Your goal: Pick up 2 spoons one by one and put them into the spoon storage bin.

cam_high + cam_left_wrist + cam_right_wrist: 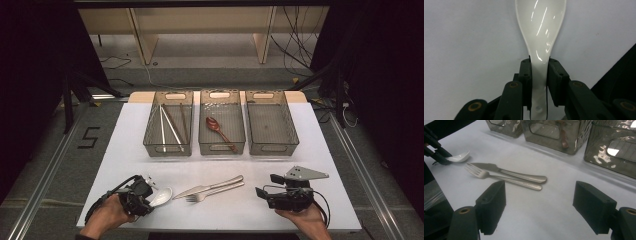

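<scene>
White spoon point(162, 196) at desk point(280, 160) near-left, left tongs point(145, 196) on its handle; fork point(212, 192), knife point(210, 186) beside. Left gripper view: pads clamp spoon point(540, 32) handle. Right gripper view: right tongs point(546, 208) gape, empty. Step: grasp made. Next, likely: lift, carry to middle bin point(222, 145) with brown spoon point(218, 130).

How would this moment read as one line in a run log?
left gripper: shut on white spoon handle | right gripper: open, idle | knife, fork: on table
</scene>
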`<state>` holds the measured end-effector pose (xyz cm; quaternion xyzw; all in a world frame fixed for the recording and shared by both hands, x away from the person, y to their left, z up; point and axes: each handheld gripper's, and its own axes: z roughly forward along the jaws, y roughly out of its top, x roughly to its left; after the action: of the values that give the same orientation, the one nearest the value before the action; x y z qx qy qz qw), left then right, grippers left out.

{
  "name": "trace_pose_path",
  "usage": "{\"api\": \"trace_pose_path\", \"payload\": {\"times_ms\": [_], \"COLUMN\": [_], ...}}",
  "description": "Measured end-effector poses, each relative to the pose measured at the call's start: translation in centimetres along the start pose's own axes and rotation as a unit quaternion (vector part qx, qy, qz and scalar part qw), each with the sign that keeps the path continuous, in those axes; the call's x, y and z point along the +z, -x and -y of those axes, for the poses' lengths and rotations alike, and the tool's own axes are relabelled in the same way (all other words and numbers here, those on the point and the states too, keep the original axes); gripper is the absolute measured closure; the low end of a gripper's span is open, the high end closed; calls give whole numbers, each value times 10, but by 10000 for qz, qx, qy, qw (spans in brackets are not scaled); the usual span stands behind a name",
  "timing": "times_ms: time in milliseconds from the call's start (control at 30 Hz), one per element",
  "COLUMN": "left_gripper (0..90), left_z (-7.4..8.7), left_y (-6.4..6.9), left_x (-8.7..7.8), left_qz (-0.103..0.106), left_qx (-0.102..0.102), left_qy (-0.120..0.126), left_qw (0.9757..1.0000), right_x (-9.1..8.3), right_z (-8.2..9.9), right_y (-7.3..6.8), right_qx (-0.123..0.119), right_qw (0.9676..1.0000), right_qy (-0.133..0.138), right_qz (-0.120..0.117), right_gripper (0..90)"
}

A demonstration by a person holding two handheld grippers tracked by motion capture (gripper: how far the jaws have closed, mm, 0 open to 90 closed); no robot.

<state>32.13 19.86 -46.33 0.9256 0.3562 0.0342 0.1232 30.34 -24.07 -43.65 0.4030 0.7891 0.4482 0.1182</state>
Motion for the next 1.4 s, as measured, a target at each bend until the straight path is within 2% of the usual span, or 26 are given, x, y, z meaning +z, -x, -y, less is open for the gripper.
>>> {"api": "trace_pose_path", "payload": {"times_ms": [300,467,633,800,1067,1400], "left_gripper": [742,744,744,744,744,744], "left_z": [-1,-2,-1,-3,-14,-42], "left_y": [-4,-7,-9,-10,-13,-17], "left_x": [-7,-6,-9,-17,-34,-50], "left_qz": [-29,-32,-34,1,77,129], "left_qx": [-47,-166,-278,-295,-283,-269], "left_qy": [290,377,552,713,1124,1681], "left_qw": [9996,9991,9981,9970,9932,9853], "right_x": [0,-1,0,0,0,-1], "right_z": [0,0,0,0,0,0], "right_y": [1,1,1,1,1,0], "right_qx": [-1,10,10,9,14,-8], "right_qw": [10000,10000,10000,10000,10000,10000], "right_qy": [14,11,5,3,6,12], "right_qz": [2,7,6,7,3,1], "right_gripper": [270,270,271,270,270,270]}}
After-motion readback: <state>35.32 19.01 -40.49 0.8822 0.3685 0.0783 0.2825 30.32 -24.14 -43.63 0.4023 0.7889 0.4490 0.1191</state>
